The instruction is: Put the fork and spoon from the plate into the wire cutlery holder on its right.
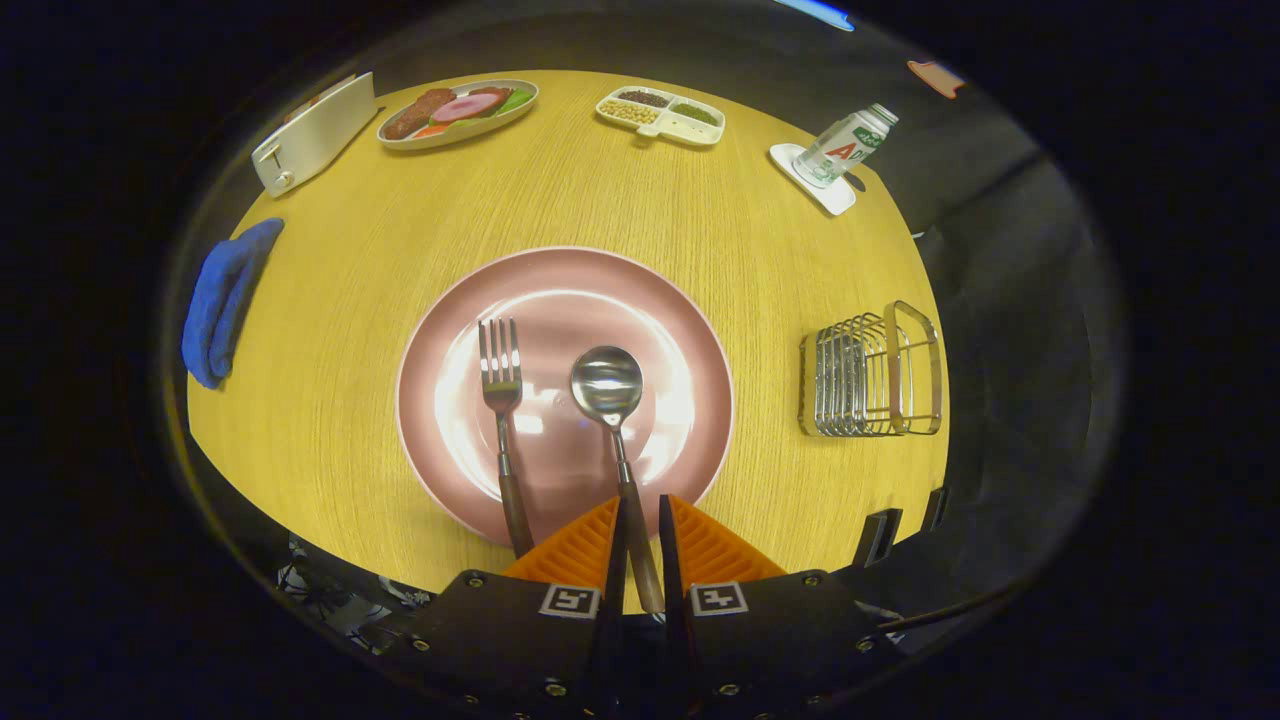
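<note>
Gripper [640, 515] held low, pointing forward along the spoon [612, 420]. Orange fingers [575, 545] drawn close, one on either side of the spoon's wooden handle, a narrow gap between. Whether pressing on that handle, unclear.

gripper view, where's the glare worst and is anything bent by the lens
Gripper view: strongest glare sits on the pink plate around the fork and on the spoon bowl; fisheye curves the round wooden table edge and tilts the wire cutlery holder; tongs sit nearly closed around the spoon handle, sharp.
</note>
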A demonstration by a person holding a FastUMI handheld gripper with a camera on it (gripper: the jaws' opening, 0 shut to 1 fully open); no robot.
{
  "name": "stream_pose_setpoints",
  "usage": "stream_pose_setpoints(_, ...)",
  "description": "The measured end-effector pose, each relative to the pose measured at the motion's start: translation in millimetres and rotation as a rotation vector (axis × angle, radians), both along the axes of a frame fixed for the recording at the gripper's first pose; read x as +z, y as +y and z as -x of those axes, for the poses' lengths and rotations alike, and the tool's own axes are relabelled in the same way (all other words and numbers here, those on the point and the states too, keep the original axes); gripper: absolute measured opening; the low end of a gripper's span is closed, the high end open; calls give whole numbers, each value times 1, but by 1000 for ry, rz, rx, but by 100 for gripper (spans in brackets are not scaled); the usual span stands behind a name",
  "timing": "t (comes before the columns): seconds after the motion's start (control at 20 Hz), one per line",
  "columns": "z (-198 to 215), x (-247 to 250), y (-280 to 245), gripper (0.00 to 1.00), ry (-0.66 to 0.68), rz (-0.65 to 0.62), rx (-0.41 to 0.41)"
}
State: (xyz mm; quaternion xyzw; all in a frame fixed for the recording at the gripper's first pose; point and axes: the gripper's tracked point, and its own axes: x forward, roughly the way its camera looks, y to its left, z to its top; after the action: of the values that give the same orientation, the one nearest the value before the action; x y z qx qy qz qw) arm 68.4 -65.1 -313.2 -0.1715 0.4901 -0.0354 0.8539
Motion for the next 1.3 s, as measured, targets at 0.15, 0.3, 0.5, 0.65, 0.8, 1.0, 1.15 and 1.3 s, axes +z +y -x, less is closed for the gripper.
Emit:
stream_pose_setpoints(0.15, -3, -12, 1, 19, 34, 3, 19)
stream_pose_setpoints(0.3, -4, -23, -2, 19, 69, 25, 38)
stream_pose_setpoints(0.5, -5, -34, -5, 19, 103, 33, 54)
stream_pose_setpoints(0.65, -3, -38, -2, 12, 123, 18, 70)
stream_pose_setpoints(0.8, -5, -38, 1, 6, 130, -6, 69)
stream_pose_setpoints(1.0, -5, -27, -1, 6, 122, 16, 74)
stream_pose_setpoints(1.15, -6, -12, -3, 6, 92, 32, 60)
stream_pose_setpoints(1.3, -7, 5, -7, 6, 60, 62, 49)
